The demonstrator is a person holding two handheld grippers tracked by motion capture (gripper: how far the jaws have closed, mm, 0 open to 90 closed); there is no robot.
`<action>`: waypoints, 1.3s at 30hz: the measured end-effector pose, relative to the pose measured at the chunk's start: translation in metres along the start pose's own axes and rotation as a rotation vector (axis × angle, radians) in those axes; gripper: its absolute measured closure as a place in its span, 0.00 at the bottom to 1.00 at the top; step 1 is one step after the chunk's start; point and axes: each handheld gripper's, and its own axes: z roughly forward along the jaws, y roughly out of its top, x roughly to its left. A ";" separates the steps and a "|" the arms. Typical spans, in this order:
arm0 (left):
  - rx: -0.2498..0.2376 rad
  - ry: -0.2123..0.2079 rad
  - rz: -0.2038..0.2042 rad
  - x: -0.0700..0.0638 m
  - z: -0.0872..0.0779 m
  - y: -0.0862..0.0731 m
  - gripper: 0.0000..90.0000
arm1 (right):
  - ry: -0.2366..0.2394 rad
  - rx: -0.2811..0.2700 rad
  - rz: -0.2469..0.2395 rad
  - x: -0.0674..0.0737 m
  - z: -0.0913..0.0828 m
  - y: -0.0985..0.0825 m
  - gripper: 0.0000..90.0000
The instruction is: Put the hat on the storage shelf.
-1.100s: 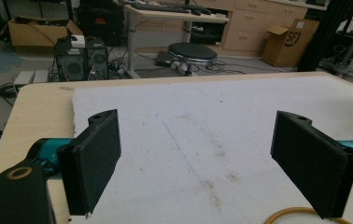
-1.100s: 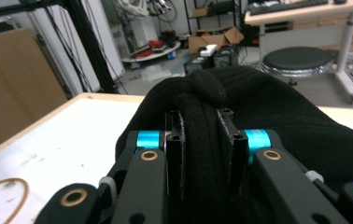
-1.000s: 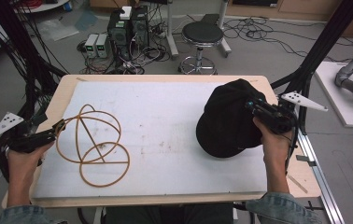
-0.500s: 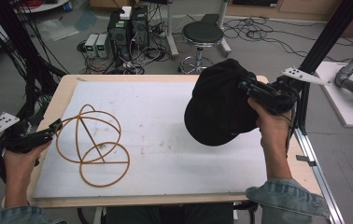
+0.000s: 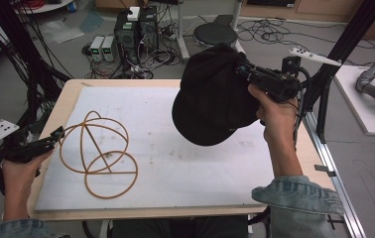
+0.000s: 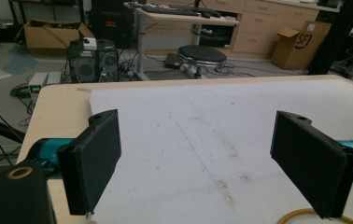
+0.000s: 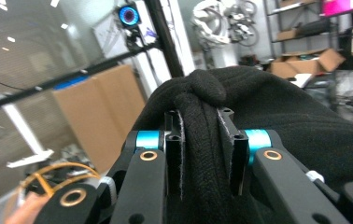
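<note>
Above the right half of the tabletop [image 5: 175, 188], the right gripper [image 5: 240, 69] holds a black hat [image 5: 210, 104] up in the air, well clear of the white sheet [image 5: 185, 124]. Its fingers [image 7: 177, 154] are clenched on a thick fold of the knitted cloth, as the right gripper view shows closely; the fold bulges out above them. The hat hangs from this grip with its round body toward the middle of the tabletop. Whether anything is inside the hat, I cannot tell, because its opening is not visible.

At the left edge, the left gripper [image 5: 56, 134] rests low with its fingers [image 6: 93, 163] released and wide apart, nothing between them. Just beside it on the sheet lies a wire frame [image 5: 98, 153] of brown hoops, crossing each other, empty inside.
</note>
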 end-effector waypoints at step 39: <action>-0.008 0.024 0.010 0.004 -0.005 0.001 0.19 | 0.419 0.106 0.044 0.106 0.105 0.015 0.85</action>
